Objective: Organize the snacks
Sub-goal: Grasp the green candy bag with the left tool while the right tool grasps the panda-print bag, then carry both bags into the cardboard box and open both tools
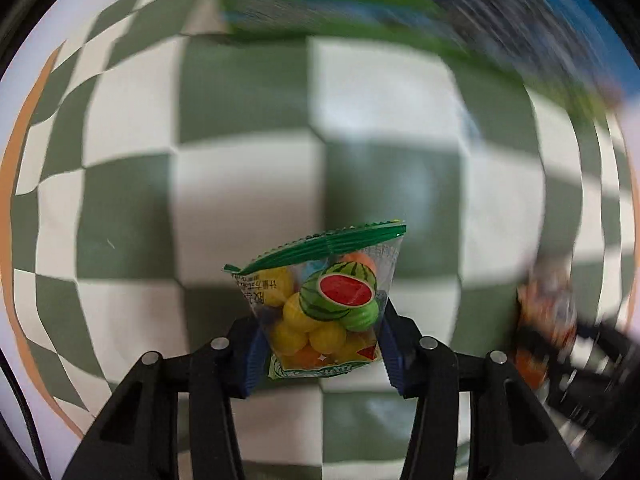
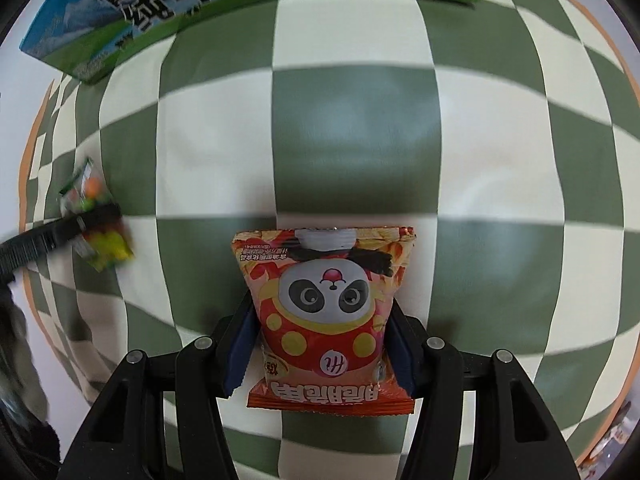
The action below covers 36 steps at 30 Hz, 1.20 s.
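My left gripper (image 1: 320, 344) is shut on a small clear candy bag (image 1: 324, 300) with a green top and a watermelon picture, held above the green and white checked cloth (image 1: 248, 200). My right gripper (image 2: 320, 344) is shut on a red panda snack bag (image 2: 326, 312), also above the cloth. The candy bag and left gripper show blurred at the left of the right wrist view (image 2: 94, 220). The panda bag shows blurred at the right of the left wrist view (image 1: 544, 320).
A large blue and green milk carton box (image 2: 160, 12) lies at the far edge of the cloth (image 2: 500, 160); it shows blurred in the left wrist view (image 1: 360, 4). An orange table rim (image 1: 16, 184) borders the cloth.
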Each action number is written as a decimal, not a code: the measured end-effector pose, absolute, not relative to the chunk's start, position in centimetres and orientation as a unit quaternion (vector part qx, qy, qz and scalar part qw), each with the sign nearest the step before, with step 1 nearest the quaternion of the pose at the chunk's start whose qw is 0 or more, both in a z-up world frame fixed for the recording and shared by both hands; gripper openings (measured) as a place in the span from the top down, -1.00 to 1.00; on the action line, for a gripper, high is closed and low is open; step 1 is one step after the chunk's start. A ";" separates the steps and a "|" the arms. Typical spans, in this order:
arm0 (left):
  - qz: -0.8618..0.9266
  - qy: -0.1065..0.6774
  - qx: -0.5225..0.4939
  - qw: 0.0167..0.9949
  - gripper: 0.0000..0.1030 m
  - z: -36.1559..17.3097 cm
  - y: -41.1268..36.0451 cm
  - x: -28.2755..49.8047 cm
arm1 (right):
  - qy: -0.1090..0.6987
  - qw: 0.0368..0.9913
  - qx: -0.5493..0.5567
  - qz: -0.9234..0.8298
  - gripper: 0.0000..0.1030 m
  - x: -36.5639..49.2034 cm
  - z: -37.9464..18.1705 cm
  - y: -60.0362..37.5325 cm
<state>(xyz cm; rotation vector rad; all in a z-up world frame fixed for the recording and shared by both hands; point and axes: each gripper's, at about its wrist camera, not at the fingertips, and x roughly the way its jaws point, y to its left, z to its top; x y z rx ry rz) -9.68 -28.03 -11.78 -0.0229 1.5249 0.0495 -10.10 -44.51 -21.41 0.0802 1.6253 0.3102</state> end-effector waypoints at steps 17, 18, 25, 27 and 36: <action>-0.003 0.715 -0.029 0.698 -0.16 -15.0 -30.0 -12.2 | 0.755 0.640 0.054 0.127 -0.51 -12.1 -22.4 -45.6; -0.005 0.716 -0.037 0.697 -0.26 -14.9 -29.5 -11.6 | 0.756 0.640 0.055 0.126 -0.62 -12.1 -22.2 -45.5; 0.007 0.718 -0.075 0.692 -0.31 -15.1 -28.5 -9.2 | 0.752 0.647 0.060 0.115 -0.72 -13.0 -22.4 -47.9; 0.019 0.714 -0.076 0.695 -0.31 -14.9 -27.6 -9.2 | 0.752 0.648 0.055 0.112 -0.72 -12.5 -22.9 -48.1; 0.020 0.711 -0.050 0.702 0.12 -16.2 -27.8 -9.6 | 0.752 0.651 0.014 0.103 -0.72 -12.4 -24.0 -44.7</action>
